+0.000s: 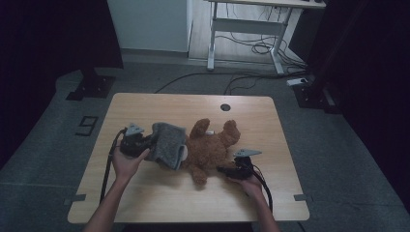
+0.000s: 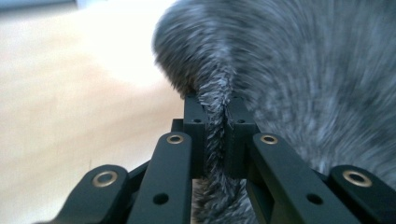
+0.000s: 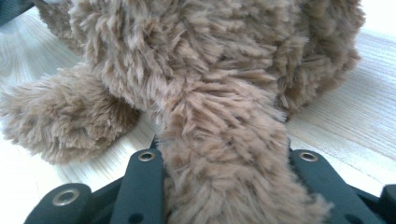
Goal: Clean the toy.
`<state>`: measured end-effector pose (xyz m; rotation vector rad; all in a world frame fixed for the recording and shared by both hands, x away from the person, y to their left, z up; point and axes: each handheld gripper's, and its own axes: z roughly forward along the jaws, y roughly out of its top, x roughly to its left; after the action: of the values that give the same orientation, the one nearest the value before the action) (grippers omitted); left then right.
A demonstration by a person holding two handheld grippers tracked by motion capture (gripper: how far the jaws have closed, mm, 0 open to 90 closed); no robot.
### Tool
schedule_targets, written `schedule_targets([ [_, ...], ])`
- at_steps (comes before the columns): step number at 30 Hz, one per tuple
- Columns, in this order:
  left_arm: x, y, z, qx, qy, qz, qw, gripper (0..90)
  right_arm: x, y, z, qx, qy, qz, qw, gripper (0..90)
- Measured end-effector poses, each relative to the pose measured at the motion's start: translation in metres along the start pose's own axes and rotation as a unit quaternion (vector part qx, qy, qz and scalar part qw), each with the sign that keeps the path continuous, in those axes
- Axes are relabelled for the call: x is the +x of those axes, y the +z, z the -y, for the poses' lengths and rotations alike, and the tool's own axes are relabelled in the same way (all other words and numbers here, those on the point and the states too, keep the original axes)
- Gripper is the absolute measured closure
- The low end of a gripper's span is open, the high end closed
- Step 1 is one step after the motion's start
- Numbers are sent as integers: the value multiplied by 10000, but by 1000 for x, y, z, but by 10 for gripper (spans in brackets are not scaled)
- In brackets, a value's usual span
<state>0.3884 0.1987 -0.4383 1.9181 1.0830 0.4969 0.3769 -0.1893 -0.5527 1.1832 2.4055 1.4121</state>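
1. A brown teddy bear is seen lying on a light wooden table in the high view, roughly at the table's middle, with its limbs spread out.
2. A grey fuzzy garment is laid against the bear's left side as seen from above, touching and partly covering the brown plush.
3. The left gripper is held by the person's left hand just beside the grey garment's left edge.
4. In the left gripper view, a narrow fold of the grey garment is pinched between the two black jaws, which are drawn almost together; the left gripper is thus clamped on the fabric. The rest of the grey pile spreads, blurred, to the upper right, with bare tabletop at the left.
5. The right gripper is held by the person's right hand near the bear's lower right limb in the high view.
6. In the right gripper view, a thick brown plush limb of the teddy bear is seen running between the jaws, which are pressed against its sides; the right gripper is therefore grasping that limb.
7. Another limb is seen resting on the table to the left in that view, and the bear's body rises behind.
8. A black cable is trailed from the left gripper along the table's near-left part.
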Motion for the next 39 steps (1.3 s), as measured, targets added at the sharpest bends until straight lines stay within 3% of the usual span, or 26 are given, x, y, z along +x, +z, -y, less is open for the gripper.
schedule_targets([
  [3,-15,5,-25,-74,188,85,9998,813,0,0,0,-6,-18,23,10000,626],
  [7,-35,33,-45,59,278,266,9992,812,2,0,-1,-10,-80,124,9999,626],
  [10,-39,56,-44,300,182,356,9988,811,2,1,-1,-39,-86,177,9998,627],
  [11,-39,64,-40,396,65,422,9983,811,1,1,-1,-57,-81,189,9998,627],
  [14,-37,75,-28,483,-46,571,9972,813,0,1,-1,-88,-73,208,9997,627],
  [19,-37,68,-17,435,-91,743,9962,817,1,2,-1,-79,-74,244,9996,626],
  [22,-44,62,-7,388,59,774,9962,821,1,2,-1,-54,-11,266,9996,619],
  [29,-53,49,10,184,137,861,9960,826,-1,1,1,19,240,180,9995,504],
  [33,-60,45,16,117,243,851,9960,828,0,2,2,44,217,215,9995,492],
  [39,-66,40,26,-23,223,977,9950,835,1,1,1,84,170,265,9995,483],
])
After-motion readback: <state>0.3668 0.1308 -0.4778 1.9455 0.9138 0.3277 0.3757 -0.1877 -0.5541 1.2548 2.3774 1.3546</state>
